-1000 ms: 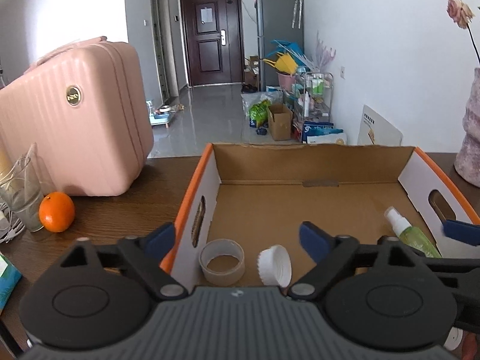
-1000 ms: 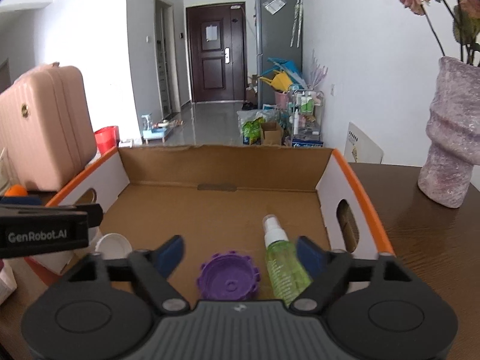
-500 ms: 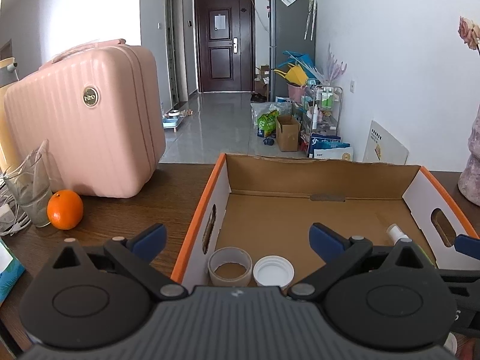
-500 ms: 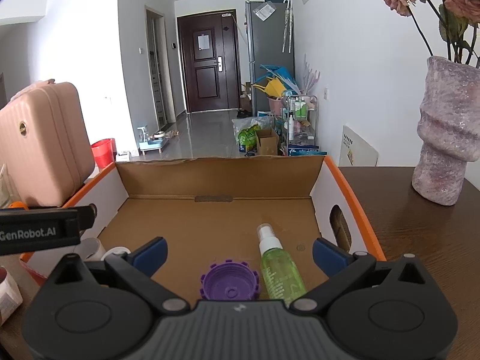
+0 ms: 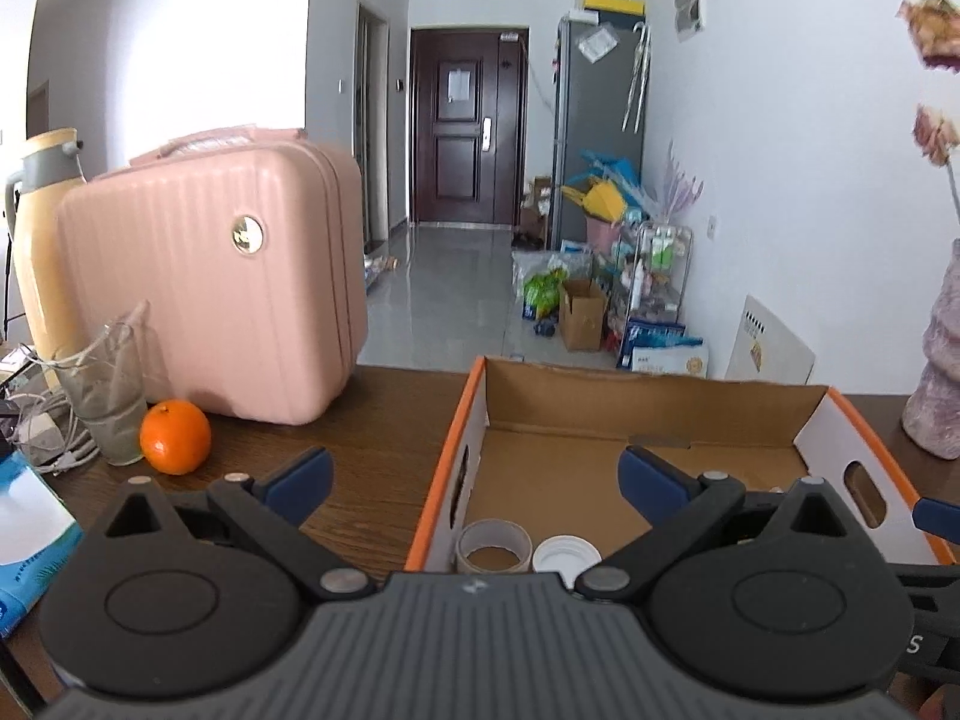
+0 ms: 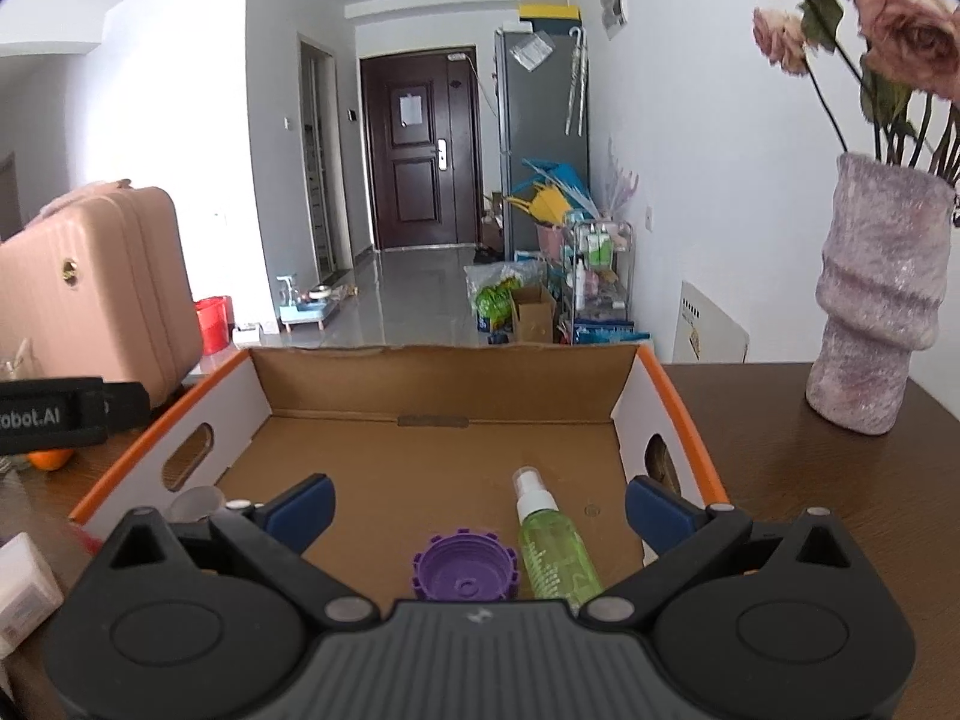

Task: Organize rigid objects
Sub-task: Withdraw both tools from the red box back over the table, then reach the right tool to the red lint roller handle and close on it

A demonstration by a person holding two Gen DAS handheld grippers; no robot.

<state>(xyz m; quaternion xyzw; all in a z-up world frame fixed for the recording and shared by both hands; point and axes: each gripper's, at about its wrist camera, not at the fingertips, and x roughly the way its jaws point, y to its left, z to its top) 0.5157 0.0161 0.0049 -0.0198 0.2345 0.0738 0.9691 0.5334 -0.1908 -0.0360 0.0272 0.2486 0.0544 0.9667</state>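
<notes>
Four small items left lying in the cardboard box (image 6: 627,396), both tongs drawn back and empty.

Seen in the box's near end: clear ring (image 5: 495,552) touching white cap (image 5: 566,553) at left, purple cap (image 6: 463,567) just beside green spray bottle (image 6: 555,549) at right. Left tongs (image 5: 474,477) and right tongs (image 6: 480,501) pulled back and lifted since a second earlier, spread to their widest, nothing between. Judged: placements finished; orange (image 5: 175,437) left out on the desk (image 5: 372,420).

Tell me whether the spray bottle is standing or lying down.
Lying down: the spray bottle rests on its side on the box floor, nozzle toward the far wall.
</notes>
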